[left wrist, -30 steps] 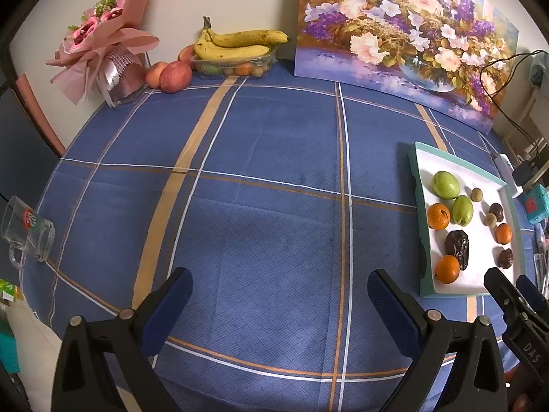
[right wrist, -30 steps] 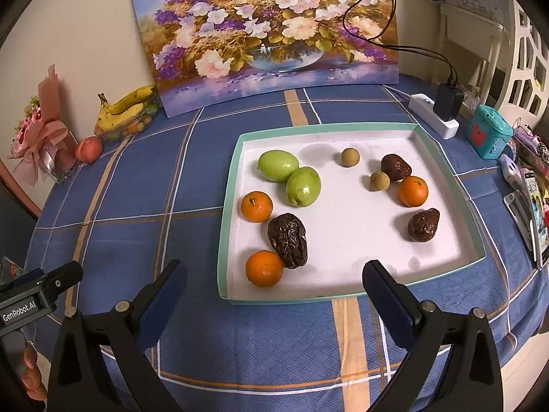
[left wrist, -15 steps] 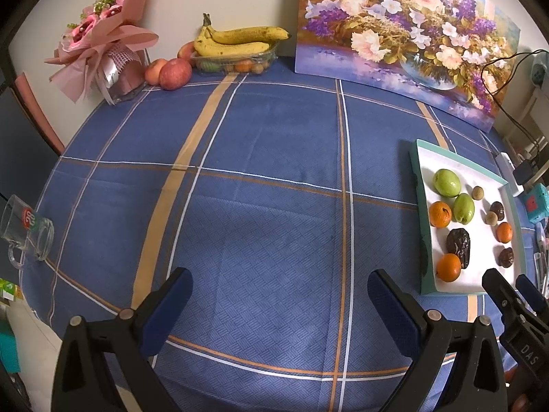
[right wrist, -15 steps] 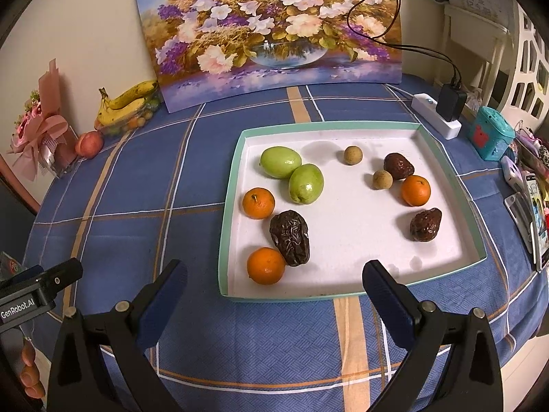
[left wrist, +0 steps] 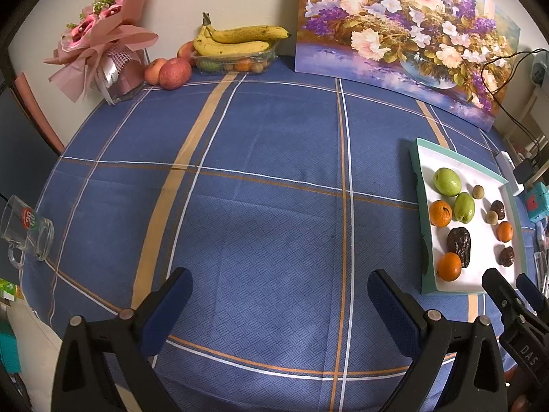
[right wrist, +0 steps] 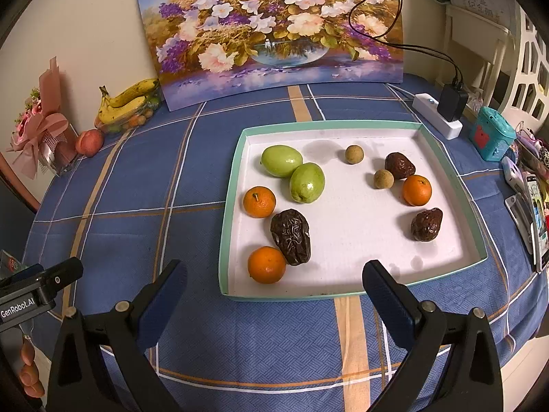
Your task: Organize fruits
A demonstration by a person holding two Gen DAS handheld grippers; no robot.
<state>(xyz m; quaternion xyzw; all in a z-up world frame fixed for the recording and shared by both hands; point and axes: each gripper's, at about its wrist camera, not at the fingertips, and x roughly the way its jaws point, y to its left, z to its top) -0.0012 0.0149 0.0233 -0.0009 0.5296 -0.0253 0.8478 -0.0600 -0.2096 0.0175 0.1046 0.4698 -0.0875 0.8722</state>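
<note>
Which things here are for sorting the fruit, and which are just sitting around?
For the job: tray, green fruits, oranges, dark wrinkled fruits, small tan fruits.
Just lying about: flower painting, bouquet, glass mug, power strip.

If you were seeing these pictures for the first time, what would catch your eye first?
Probably the white tray with its teal rim, on the blue checked tablecloth, holding the oranges, green fruits and dark wrinkled fruits. Behind it, the big flower painting leans against the wall, with bananas to its left.

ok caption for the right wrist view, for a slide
Open right gripper facing a white tray of mixed fruit.
</note>
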